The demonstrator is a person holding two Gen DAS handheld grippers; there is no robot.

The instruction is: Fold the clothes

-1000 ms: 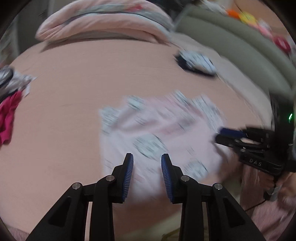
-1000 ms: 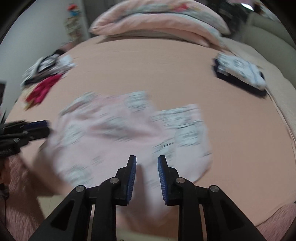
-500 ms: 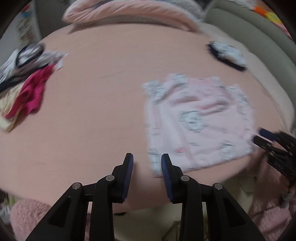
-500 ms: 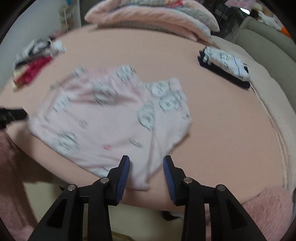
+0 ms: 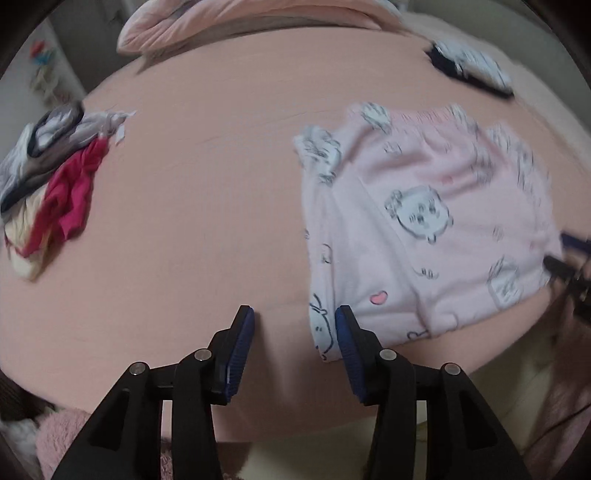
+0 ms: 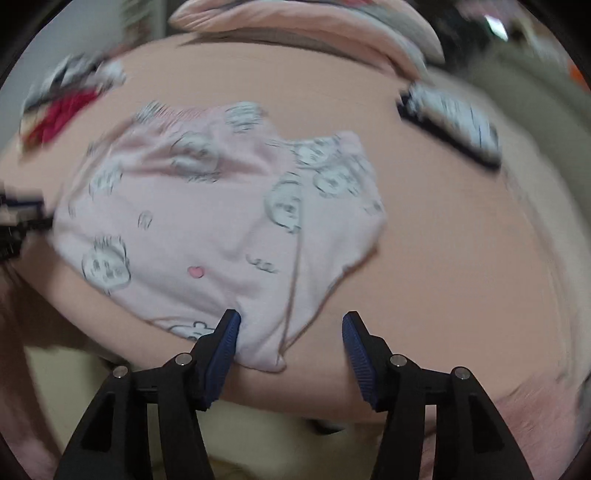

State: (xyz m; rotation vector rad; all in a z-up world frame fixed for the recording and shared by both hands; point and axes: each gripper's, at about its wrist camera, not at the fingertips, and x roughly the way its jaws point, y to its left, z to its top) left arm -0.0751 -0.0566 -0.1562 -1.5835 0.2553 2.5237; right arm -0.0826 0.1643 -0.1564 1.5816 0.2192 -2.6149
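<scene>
A pale pink garment (image 5: 413, 229) printed with cartoon faces lies spread flat on the peach bed sheet (image 5: 192, 229). My left gripper (image 5: 293, 314) hangs over the garment's near left corner. Its jaws are opening, and the corner lies under the gap beside the right finger, unpinched. My right gripper (image 6: 291, 316) is over the near right corner of the garment (image 6: 221, 221). Its jaws are opening too, with the cloth's tip lying loose beside the left finger. Each gripper shows at the edge of the other's view: the right gripper (image 5: 569, 258) and the left gripper (image 6: 18, 218).
A loose heap of clothes (image 5: 55, 177) with a red piece lies at the bed's left. A folded dark and white stack (image 5: 469, 70) sits at the far right. Pink bedding (image 5: 240, 22) is piled at the back. The bed's front edge runs just under both grippers.
Both grippers' jaws have widened. The garment, blurred and rumpled a second ago, now lies flat. The left view has swung left, so the garment sits further right in it.
</scene>
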